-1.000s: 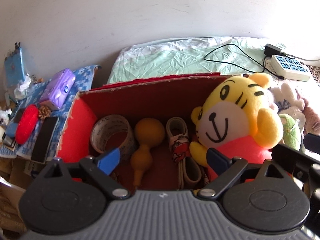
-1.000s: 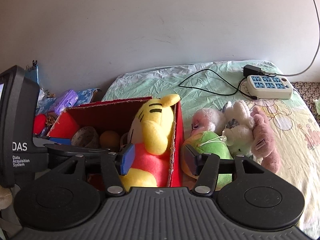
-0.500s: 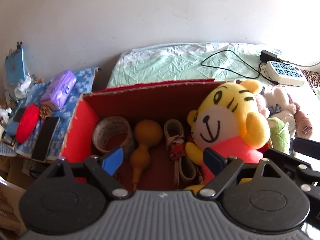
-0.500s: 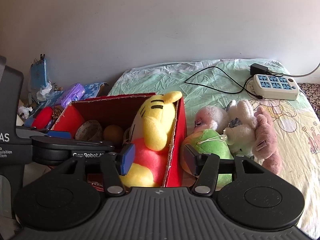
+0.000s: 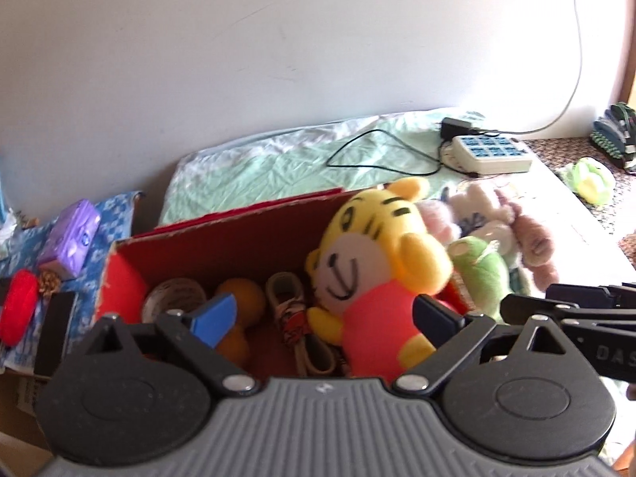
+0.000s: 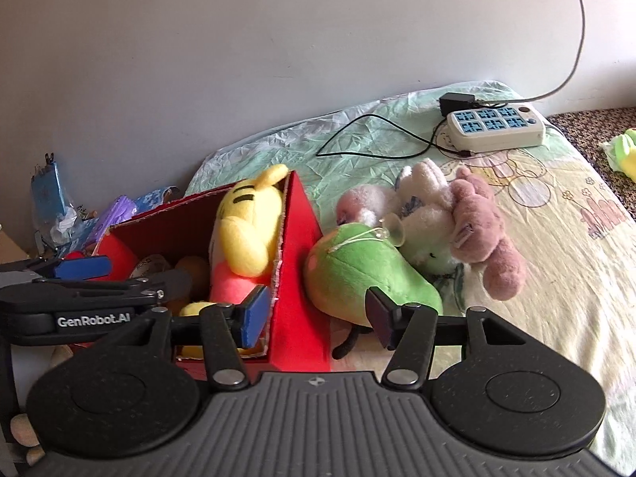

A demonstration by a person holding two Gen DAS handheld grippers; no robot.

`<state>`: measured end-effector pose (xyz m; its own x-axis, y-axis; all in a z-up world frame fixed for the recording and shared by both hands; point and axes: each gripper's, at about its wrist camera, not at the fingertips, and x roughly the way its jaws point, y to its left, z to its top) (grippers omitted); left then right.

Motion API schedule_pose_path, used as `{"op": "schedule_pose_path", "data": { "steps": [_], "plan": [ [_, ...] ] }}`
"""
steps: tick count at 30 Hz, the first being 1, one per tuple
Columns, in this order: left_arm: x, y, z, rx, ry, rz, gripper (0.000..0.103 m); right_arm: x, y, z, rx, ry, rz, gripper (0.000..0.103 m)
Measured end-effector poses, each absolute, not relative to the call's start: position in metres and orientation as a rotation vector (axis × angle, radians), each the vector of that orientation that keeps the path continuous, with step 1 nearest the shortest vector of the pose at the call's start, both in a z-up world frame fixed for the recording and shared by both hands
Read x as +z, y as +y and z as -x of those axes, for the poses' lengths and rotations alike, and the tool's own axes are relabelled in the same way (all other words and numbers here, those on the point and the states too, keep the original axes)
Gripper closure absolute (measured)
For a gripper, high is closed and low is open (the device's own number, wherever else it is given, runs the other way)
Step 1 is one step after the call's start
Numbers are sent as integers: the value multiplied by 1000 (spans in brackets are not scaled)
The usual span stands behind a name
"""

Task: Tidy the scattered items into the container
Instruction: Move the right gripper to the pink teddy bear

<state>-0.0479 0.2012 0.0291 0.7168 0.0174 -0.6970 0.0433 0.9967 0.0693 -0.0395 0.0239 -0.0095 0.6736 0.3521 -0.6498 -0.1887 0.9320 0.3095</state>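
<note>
A red cardboard box [image 5: 238, 234] [image 6: 300, 246] stands on the bed. In it sit a yellow tiger plush [image 5: 373, 254] [image 6: 246, 234], a tape roll [image 5: 171, 298], an orange gourd toy [image 5: 238, 302] and a coiled strap [image 5: 294, 318]. Right of the box lie a green plush [image 6: 357, 274] [image 5: 481, 274], a white bunny plush [image 6: 425, 206] and a pink plush [image 6: 485, 234]. My left gripper [image 5: 322, 318] is open and empty above the box's near side. My right gripper [image 6: 314, 314] is open and empty, straddling the box's right wall and the green plush.
A white power strip [image 6: 495, 127] with a black cable lies at the back of the bed. A purple pack [image 5: 71, 238], a red object [image 5: 18, 306] and a black phone [image 5: 51, 330] lie on a blue cloth left of the box. A green-yellow item [image 5: 588, 179] lies far right.
Both grippers have swung to the right, so the box and plush toys sit further left in both views. Both stay open and empty. The objects have not moved.
</note>
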Motion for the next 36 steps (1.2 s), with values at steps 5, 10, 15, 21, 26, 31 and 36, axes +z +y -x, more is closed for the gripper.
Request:
{"op": "schedule_pose_path", "data": {
  "steps": [5,10,15,21,26,31,36],
  "plan": [
    [34,170,49,-80,748,-57,8,-15,-8,32,278,787,-234,48],
    [33,132,44,-111,766,-45,16,-24,-44,23,272,815,-239,47],
    [22,91,35,-160,798,-39,16,-32,-82,5,275,840,-263,47],
    [11,53,23,-161,818,-32,16,-32,-120,-20,277,845,-264,47],
    [5,34,-1,-190,804,8,12,-33,-139,-43,309,868,-263,48],
    [-11,8,-25,-192,791,-63,23,-31,-157,-72,330,897,-310,53],
    [-29,3,-48,-196,819,-56,27,-31,-160,-95,388,923,-305,61]
  ]
}}
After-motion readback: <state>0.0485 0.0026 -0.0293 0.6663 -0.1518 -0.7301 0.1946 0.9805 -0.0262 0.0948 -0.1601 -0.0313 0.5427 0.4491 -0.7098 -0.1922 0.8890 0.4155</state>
